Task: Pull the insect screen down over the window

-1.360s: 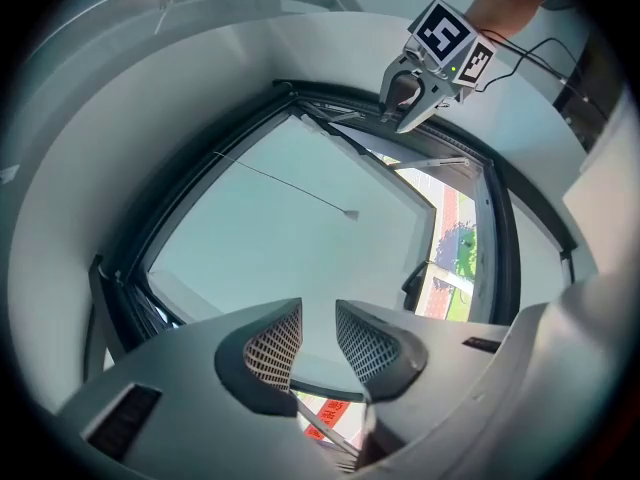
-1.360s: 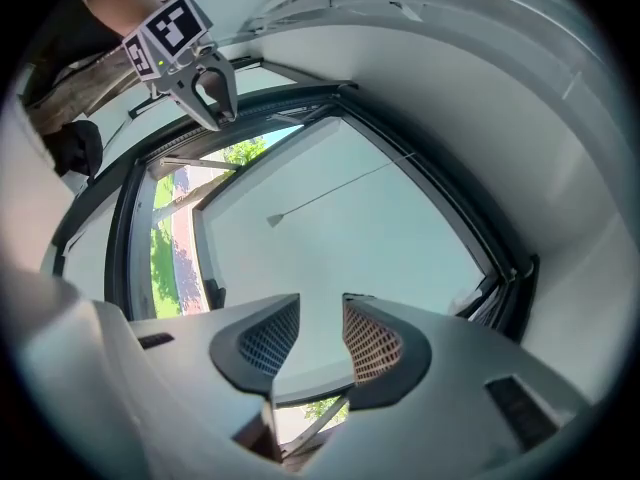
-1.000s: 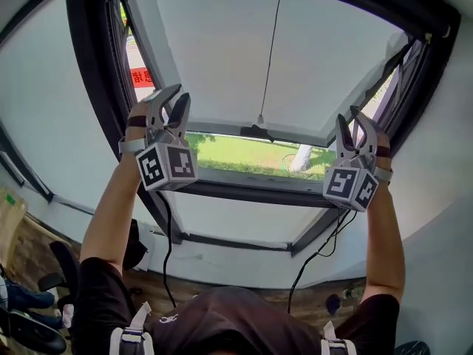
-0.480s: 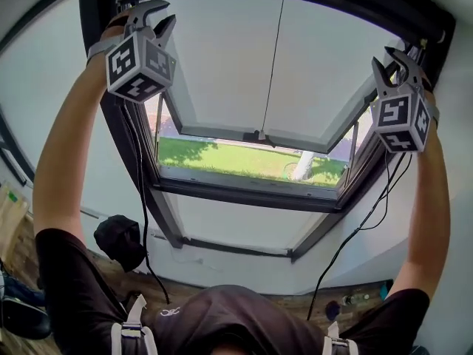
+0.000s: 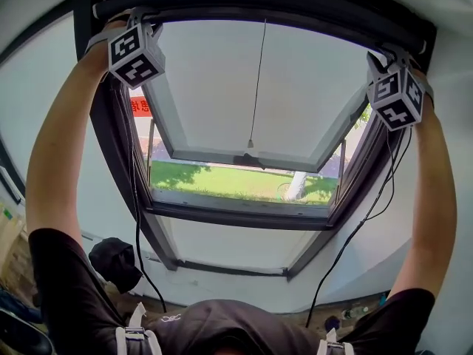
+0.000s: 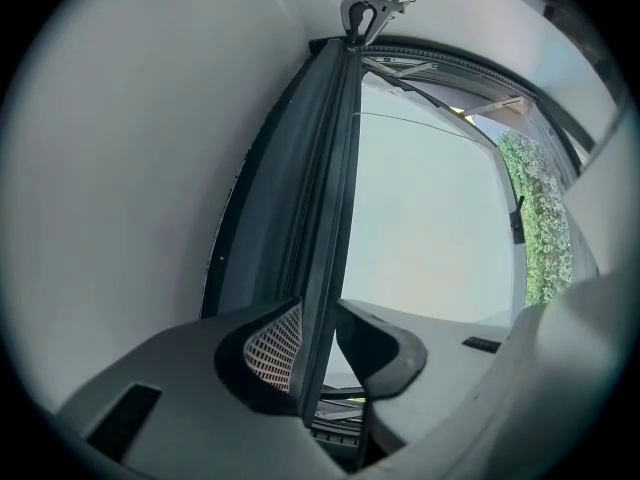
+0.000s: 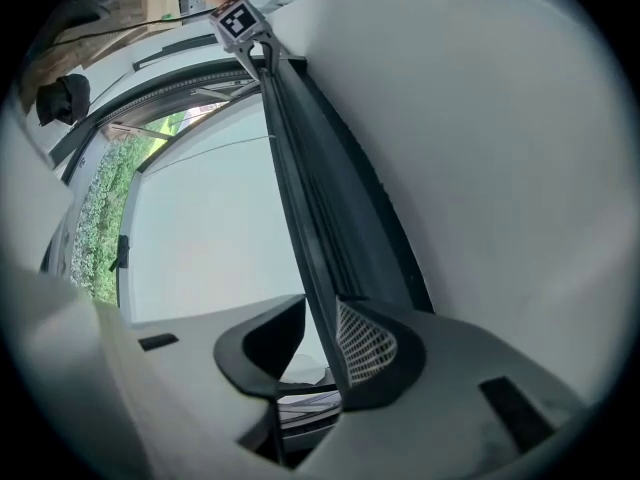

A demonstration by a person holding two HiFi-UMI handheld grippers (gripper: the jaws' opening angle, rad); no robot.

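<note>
**Both grippers now up at the screen bar**

A second ago both grippers were halfway up the window (image 5: 111,139); now they are at its top corners. The screen bar (image 6: 322,168) lies along the top of the frame. The left gripper (image 6: 318,305) has narrowly parted fingers clamped on it. The right gripper (image 7: 322,301) has just been closing its fingers, which also press the bar.

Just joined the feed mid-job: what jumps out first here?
Both raised arms reach overhead, where the left claw and the right claw, whose jaws have just been closing, each clamp the dark screen bar. Below it, the tilted-open sash shows sunny grass.
</note>
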